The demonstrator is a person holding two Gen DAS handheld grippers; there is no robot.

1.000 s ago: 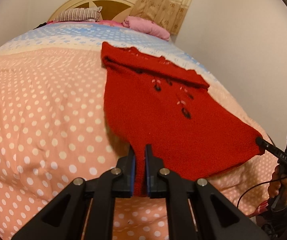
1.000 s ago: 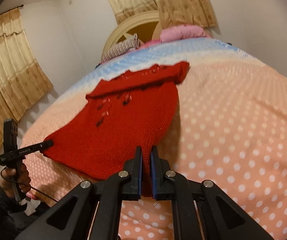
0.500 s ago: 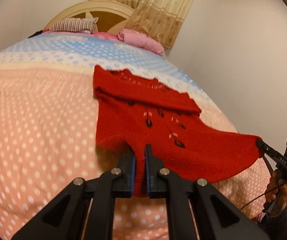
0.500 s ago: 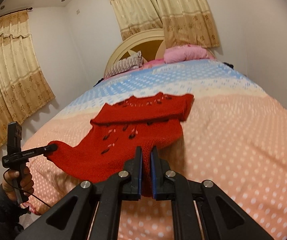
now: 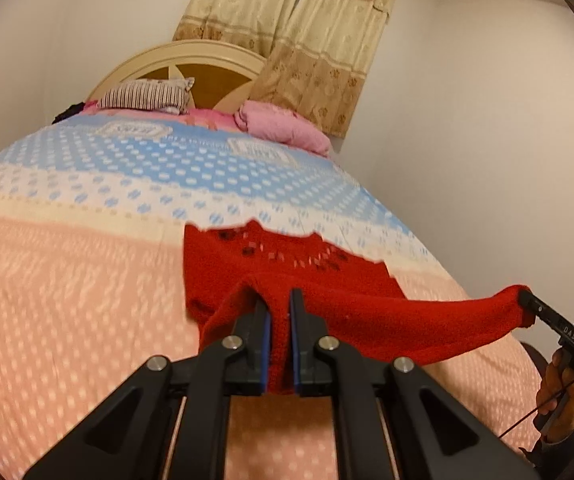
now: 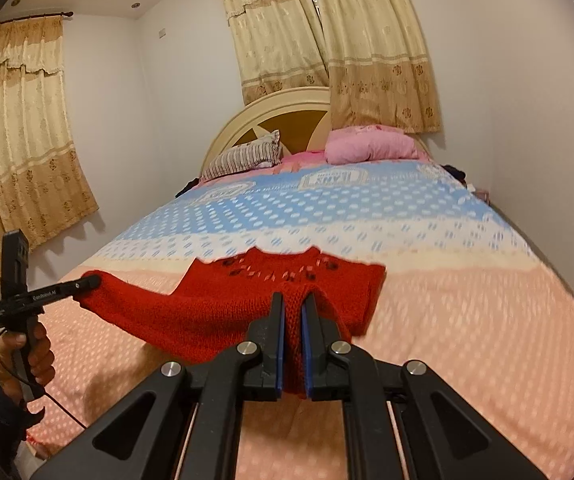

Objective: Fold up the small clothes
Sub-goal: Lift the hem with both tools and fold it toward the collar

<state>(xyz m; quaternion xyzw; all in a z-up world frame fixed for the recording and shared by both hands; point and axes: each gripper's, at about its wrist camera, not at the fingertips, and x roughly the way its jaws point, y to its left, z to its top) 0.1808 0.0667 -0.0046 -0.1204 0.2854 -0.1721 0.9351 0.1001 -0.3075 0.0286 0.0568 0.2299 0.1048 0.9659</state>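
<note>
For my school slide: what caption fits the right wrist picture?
Two grippers, right gripper and left gripper, lift a red sweater.

A small red knitted sweater (image 5: 351,300) (chunky knit, with an openwork pattern and dark dots near its far edge) has its far part resting on the bed (image 5: 67,280), about mid-length and nearer the bed's right edge. Its near hem is lifted clear, pinched at both corners and stretched taut.
</note>
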